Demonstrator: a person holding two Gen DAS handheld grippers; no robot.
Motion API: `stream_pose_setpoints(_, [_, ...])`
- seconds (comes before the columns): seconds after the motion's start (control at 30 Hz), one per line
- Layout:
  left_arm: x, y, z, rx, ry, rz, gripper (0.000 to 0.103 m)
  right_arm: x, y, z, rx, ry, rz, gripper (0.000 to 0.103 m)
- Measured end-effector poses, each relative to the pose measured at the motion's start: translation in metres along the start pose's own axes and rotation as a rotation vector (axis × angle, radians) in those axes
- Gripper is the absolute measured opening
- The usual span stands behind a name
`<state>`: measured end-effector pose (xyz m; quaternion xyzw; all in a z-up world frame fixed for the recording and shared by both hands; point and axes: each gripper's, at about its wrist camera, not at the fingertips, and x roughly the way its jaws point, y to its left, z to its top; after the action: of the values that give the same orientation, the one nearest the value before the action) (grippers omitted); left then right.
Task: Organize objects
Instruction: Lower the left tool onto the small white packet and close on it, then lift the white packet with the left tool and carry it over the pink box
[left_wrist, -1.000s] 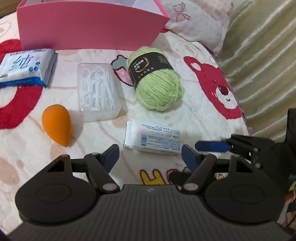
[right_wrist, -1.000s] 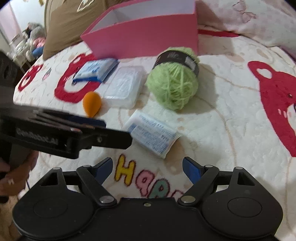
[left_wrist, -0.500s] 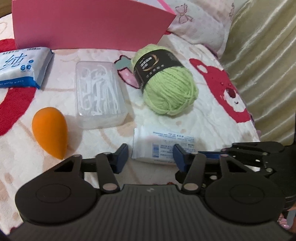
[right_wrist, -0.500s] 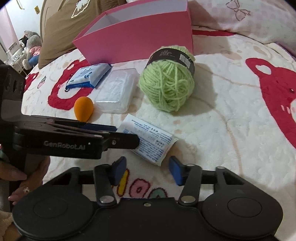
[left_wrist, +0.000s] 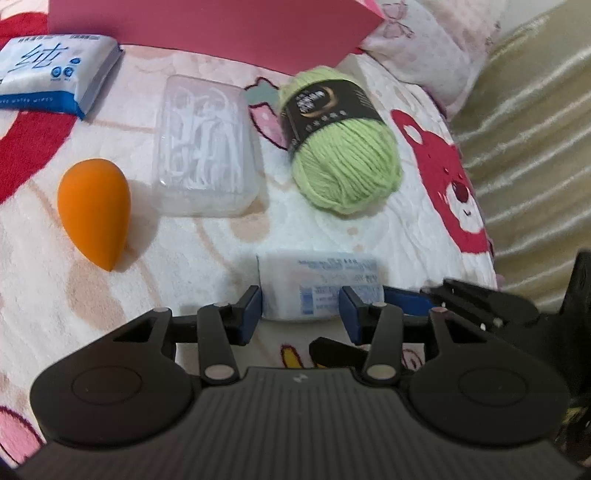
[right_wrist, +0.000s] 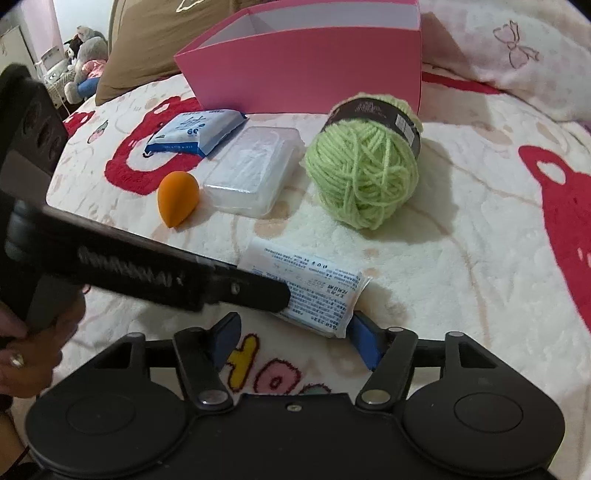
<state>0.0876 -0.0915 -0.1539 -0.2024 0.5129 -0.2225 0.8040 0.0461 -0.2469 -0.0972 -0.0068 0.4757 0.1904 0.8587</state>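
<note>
Left gripper (left_wrist: 300, 308): jaws have just been closing and now sit on either side of the small tissue pack (left_wrist: 320, 286), near end of the pack between the blue pads. Left pad looks in contact; right pad overlaps the pack, so firm pinch or just touching: can't tell. Calling it a light pinch.

Right gripper (right_wrist: 295, 338): jaws have just been opening, spread now. Right pad sits just beside the pack's near corner, left pad clear of it. Nothing gripped.

Pack lies flat on the fleece blanket (right_wrist: 461, 229), in front of the green yarn ball (right_wrist: 364, 173).

Handling, my read: light, soft, film-wrapped, so it squashes and the film is slick. Take it across the short width near the middle, pads well past the edge; an end-only grip will likely droop or slip.

Beyond: clear plastic case (left_wrist: 205, 147), orange sponge (left_wrist: 94, 214), wipes pack (left_wrist: 55, 74), then the pink box (right_wrist: 306, 70), the likely drop point, open at the top.
</note>
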Motion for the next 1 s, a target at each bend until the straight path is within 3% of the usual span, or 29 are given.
stream_pose_setpoints(0.3, [-0.001, -0.004, -0.004, 0.008, -0.036, 0.011, 0.036, 0.008, 0.005, 0.000, 0.055, -0.043, -0.034, 0.073])
stream_pose_setpoints(0.5, [-0.008, -0.002, -0.003, -0.032, -0.035, -0.016, 0.036, 0.003, 0.020, 0.005, -0.032, -0.035, -0.085, 0.073])
stream_pose_setpoints(1.0, [-0.054, -0.031, 0.011, 0.046, -0.079, 0.030, 0.040, -0.023, 0.053, 0.023, -0.138, -0.111, -0.169, 0.081])
